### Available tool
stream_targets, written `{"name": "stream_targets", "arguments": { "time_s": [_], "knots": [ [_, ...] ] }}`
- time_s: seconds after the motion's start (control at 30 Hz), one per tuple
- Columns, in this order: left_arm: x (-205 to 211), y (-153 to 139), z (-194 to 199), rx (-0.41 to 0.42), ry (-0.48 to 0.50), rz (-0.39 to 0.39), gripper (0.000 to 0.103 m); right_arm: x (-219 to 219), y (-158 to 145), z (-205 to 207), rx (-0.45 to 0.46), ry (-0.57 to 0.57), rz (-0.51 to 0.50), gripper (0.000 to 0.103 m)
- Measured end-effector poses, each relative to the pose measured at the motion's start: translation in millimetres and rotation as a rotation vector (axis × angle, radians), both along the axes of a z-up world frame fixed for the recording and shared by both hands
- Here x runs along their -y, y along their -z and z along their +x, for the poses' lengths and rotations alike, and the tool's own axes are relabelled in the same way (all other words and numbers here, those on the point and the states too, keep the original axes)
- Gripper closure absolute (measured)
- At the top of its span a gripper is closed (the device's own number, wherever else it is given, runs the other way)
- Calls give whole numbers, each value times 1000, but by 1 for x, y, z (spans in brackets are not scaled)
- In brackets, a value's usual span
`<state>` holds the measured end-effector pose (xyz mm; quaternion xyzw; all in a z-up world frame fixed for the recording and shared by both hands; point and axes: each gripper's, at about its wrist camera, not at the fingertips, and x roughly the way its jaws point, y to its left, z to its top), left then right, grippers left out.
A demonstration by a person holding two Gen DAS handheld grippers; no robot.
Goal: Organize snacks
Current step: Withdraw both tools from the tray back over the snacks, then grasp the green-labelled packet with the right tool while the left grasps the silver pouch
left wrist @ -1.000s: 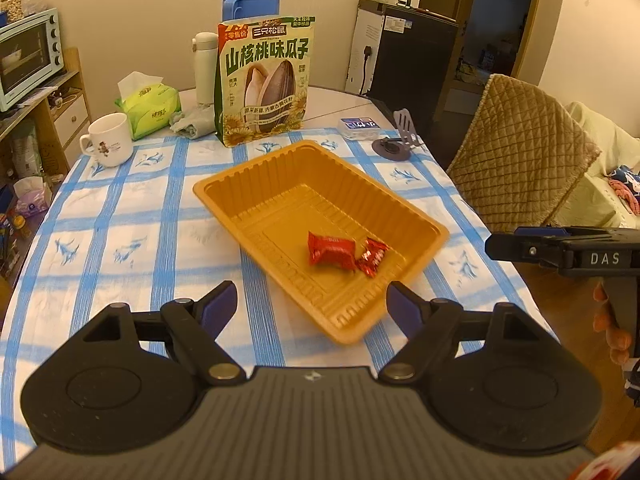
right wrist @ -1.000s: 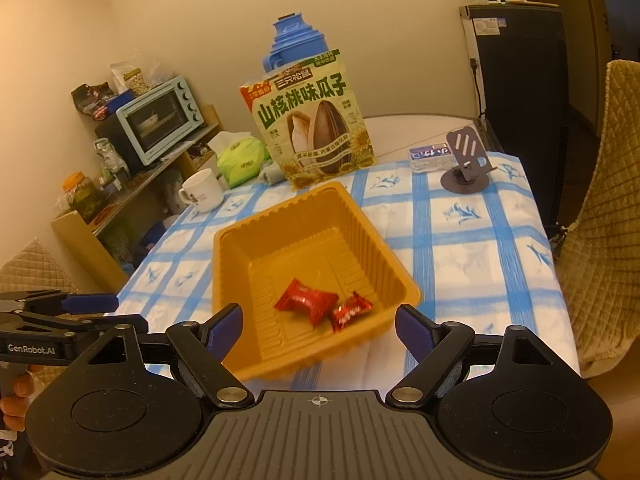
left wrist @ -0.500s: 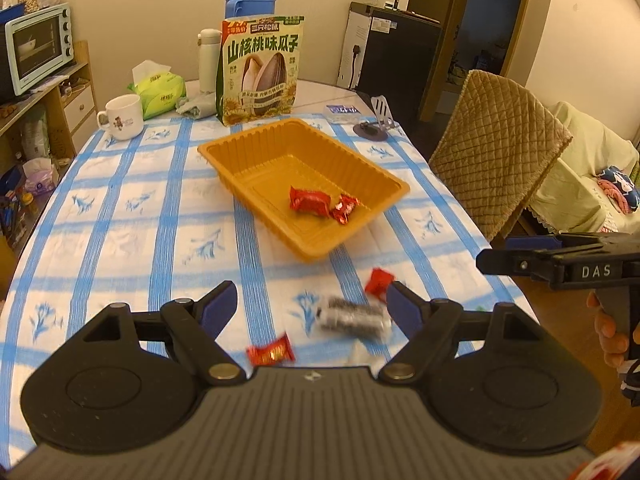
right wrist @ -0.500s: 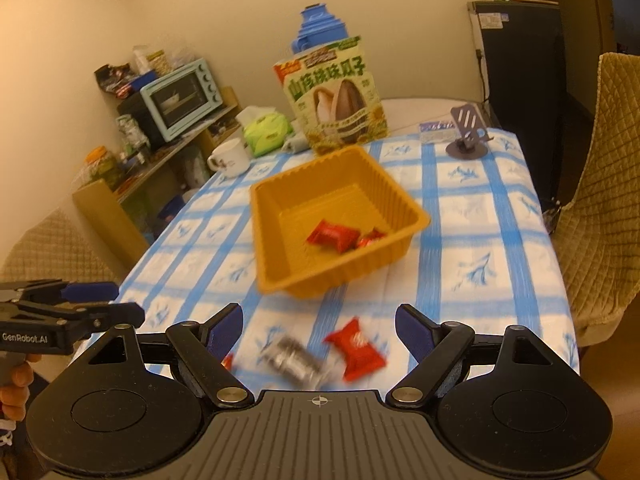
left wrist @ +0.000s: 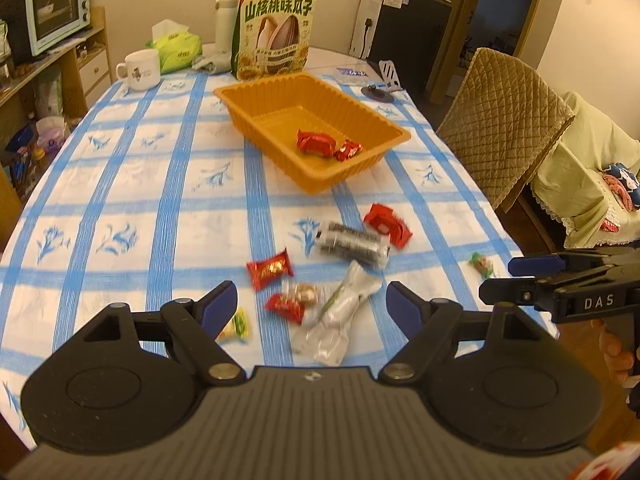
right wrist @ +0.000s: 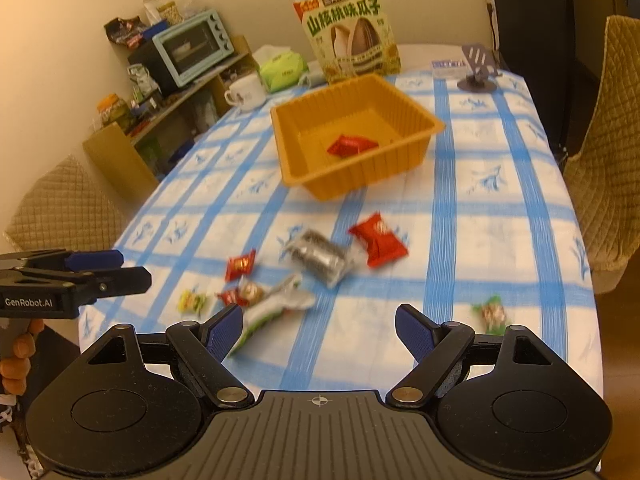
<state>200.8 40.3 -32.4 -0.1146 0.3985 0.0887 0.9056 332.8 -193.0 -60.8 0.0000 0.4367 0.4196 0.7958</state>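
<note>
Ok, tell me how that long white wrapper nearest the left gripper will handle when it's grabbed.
The white wrapper looks flat and crinkled, so it is probably light and floppy, sagging from the pinch. Its glossy film may be slippery. It lies against the small red candy, so a push could drag that along.

"DAS" shows in pale letters on the right gripper (left wrist: 532,280). "GenRobot.AI" sits on the left gripper (right wrist: 116,268). The big seed bag (left wrist: 276,30) at the tabletop's far end reads "山核桃味瓜子". Candy wrapper print is too blurred to read.
</note>
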Motion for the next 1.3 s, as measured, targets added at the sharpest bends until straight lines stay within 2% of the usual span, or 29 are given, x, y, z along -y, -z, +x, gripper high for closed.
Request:
{"name": "stream_targets", "arguments": {
  "time_s": [0.43,0.57,0.8,0.87,0.93,1.3],
  "knots": [
    [-7,25,-23,-51,-49,17,24,26,33,-2,-4,48,-96,20],
    [-12,31,-27,-62,-71,29,24,37,41,9,31,79,-121,20],
    [-17,38,-29,-78,-87,44,26,52,56,36,143,120,-173,21],
    [-18,40,-29,-82,-93,44,26,54,61,43,164,114,-173,24],
    [-19,42,-28,-87,-96,46,28,53,66,50,176,103,-186,33],
    [-22,50,-21,-104,-104,52,30,38,88,71,213,47,-228,53]
  ]
}}
